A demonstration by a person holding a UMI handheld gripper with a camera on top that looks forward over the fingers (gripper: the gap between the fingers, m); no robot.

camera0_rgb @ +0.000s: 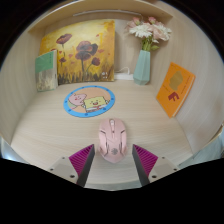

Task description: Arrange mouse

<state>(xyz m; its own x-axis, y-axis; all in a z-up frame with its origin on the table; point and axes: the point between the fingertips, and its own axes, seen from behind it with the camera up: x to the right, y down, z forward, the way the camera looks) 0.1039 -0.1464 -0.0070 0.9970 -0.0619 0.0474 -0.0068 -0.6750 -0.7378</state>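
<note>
We've got the small pink plastic mouse (113, 139) sitting on the pale wood table (40, 125), between our fingers (113, 160), which are spread wide w/ gaps each side, holding nothing. Not gripped yet, so we judge the task barely begun; likely goal is the round blue mouse mat (89, 100), far-left of the mouse. Beyond: flower painting (84, 51), blue vase w/ flowers (143, 64), orange card (173, 89) far right.
</note>
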